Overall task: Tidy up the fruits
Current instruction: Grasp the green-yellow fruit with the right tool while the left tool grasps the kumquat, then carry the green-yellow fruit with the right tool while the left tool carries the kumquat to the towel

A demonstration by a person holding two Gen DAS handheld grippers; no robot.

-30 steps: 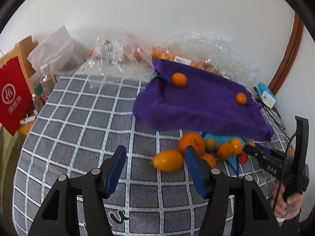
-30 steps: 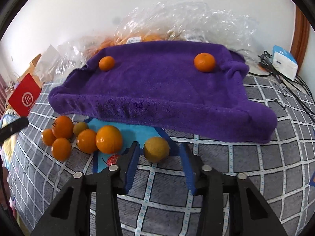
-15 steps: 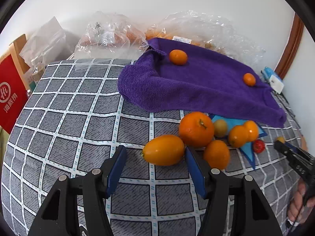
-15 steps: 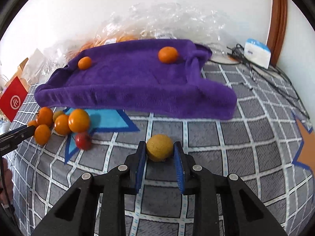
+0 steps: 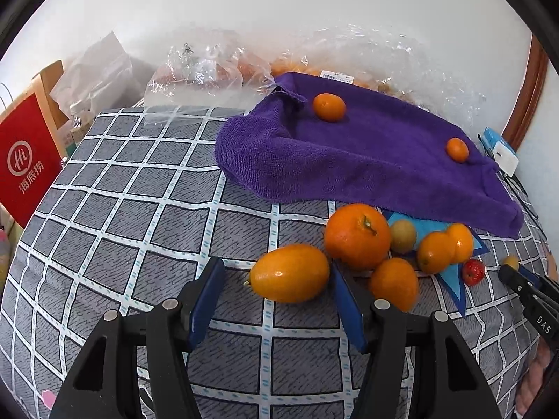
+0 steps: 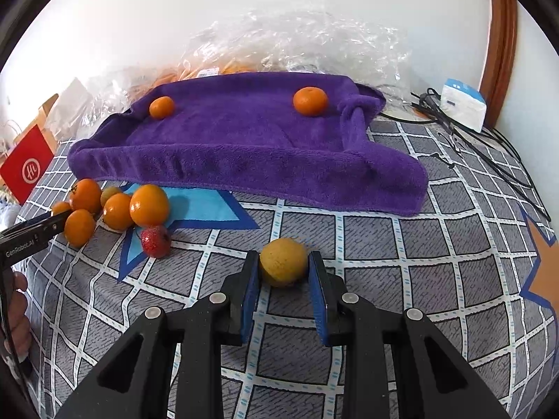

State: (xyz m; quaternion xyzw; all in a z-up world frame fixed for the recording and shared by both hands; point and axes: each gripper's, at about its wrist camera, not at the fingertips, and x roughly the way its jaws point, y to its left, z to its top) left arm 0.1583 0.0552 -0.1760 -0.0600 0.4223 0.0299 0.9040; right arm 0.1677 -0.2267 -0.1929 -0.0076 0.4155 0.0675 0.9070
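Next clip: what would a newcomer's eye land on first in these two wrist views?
First, the purple towel spread across the checked tablecloth, with two small oranges on it. Next, the fruit pile at the towel's near edge, where the left gripper stands open around an oval orange fruit. Apart from the pile, the right gripper is shut on a yellow fruit.

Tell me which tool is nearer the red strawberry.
Right, as far as these views show. The right tool, shut on a yellowish fruit, sits just beside the red strawberry. The left tool straddles an oval orange fruit across the pile.
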